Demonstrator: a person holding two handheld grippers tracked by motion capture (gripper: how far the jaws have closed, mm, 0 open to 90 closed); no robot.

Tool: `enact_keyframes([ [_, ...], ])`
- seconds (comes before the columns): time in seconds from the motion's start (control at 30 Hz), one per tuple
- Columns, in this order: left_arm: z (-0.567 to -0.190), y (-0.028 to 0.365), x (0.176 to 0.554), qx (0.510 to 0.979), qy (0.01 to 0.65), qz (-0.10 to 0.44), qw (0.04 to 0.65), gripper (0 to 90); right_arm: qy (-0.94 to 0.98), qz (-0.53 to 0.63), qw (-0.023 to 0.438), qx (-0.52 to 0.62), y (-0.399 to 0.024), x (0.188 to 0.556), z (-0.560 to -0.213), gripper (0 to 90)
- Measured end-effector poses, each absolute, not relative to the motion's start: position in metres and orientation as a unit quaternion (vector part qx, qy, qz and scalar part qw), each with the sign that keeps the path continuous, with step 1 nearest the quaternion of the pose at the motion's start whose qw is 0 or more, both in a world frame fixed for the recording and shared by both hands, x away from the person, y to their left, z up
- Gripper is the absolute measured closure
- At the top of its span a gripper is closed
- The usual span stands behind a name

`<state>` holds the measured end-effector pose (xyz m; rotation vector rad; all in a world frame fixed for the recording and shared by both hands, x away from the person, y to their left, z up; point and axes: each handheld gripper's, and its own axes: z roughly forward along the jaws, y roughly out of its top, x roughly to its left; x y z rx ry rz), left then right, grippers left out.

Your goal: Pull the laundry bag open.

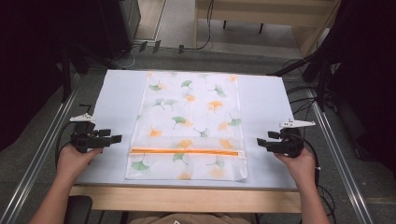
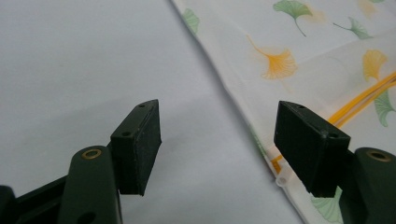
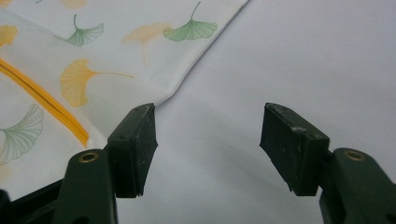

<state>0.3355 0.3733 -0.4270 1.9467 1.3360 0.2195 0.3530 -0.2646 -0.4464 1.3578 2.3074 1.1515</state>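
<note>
A white zippered fabric bag (image 1: 189,126) printed with green and orange ginkgo leaves lies flat on the pale desk (image 1: 114,100), between the 2 grippers. An orange zipper (image 1: 187,151) runs across it near the end closest to the person, roughly level with both grippers.

The left gripper (image 1: 112,138) sits low over the desk just beside the bag's left edge, held in the person's left hand (image 1: 74,158). Its jaws stand wide apart with nothing between them but bare desk. In the left gripper view (image 2: 217,144), the bag's edge (image 2: 243,112) runs diagonally ahead of the gripper and passes under the jaw on that view's right side; whether that jaw touches the fabric cannot be told. The zipper's end (image 2: 355,105) shows just beyond that same jaw, and a small whitish tab (image 2: 281,180) sits at the bag's edge beside it.

The right gripper (image 1: 264,142) is held by the right hand (image 1: 299,163) just beside the bag's right edge, pointing inward toward the left gripper. Its jaws are also spread wide and hold nothing. In the right gripper view (image 3: 208,149), the bag's edge (image 3: 187,79) slants ahead of the gripper and meets the jaw on that view's left side, with a small raised fold in the fabric (image 3: 163,95) right at that jaw's tip. The orange zipper (image 3: 42,100) ends just beyond that jaw. The other jaw stands over bare desk (image 3: 317,56).

Both forearms come in from the near edge of the desk, and a cable (image 1: 60,140) trails from the left gripper.
</note>
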Motion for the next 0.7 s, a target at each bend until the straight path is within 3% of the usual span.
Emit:
enact_keyframes([
  [0.7,-0.4309,0.3784,0.3382,0.760,0.534,0.096,0.358,32.4,0.784,0.380,0.125,0.475,-0.2676,0.3568,-0.4523,32.9],
])
